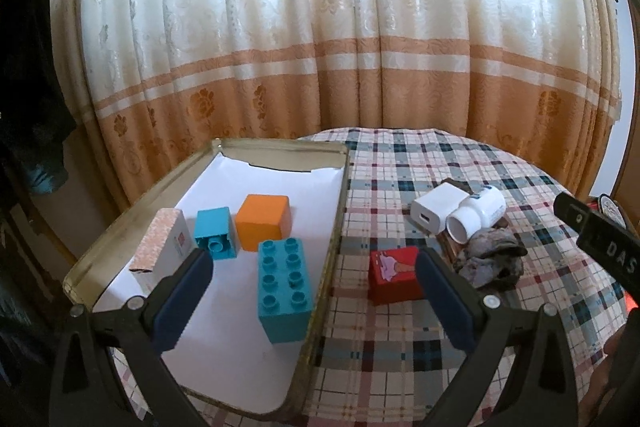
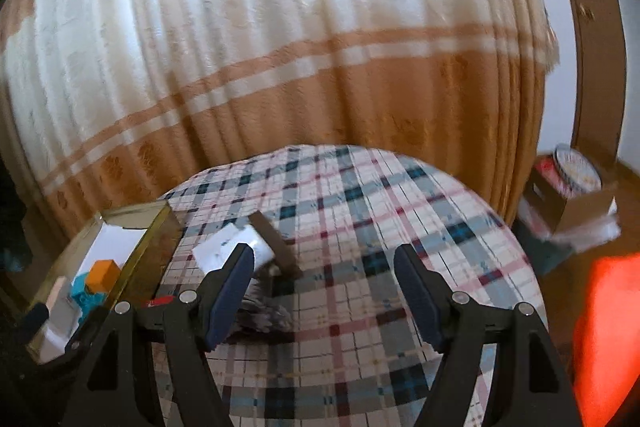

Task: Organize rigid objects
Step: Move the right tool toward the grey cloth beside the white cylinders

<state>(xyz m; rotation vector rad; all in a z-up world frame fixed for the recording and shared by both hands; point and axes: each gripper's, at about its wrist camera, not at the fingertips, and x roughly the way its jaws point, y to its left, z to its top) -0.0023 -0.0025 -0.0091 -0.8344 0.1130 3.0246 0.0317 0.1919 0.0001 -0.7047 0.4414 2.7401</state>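
Observation:
A metal tin (image 1: 335, 211) lined with white paper lies at left on the plaid table. In it are an orange cube (image 1: 264, 221), a small teal brick (image 1: 214, 231), a long teal brick (image 1: 283, 285) and a pink-and-white box (image 1: 162, 249). A red cube (image 1: 394, 275) stands just right of the tin, beside my left gripper's right finger. A white charger (image 1: 434, 207), a white pipe fitting (image 1: 476, 215) and a grey stone (image 1: 491, 261) lie further right. My left gripper (image 1: 314, 263) is open and empty above the tin's edge. My right gripper (image 2: 324, 261) is open and empty over the table; the tin (image 2: 138, 247) shows at its left.
An orange-and-cream curtain (image 1: 320, 39) hangs behind the round table (image 1: 400, 347). A dark wooden block (image 2: 276, 241) lies by the charger (image 2: 228, 247). A cardboard box with a round tin (image 2: 576, 195) sits on the floor at right. My right gripper's body (image 1: 600, 239) shows at the left wrist view's right edge.

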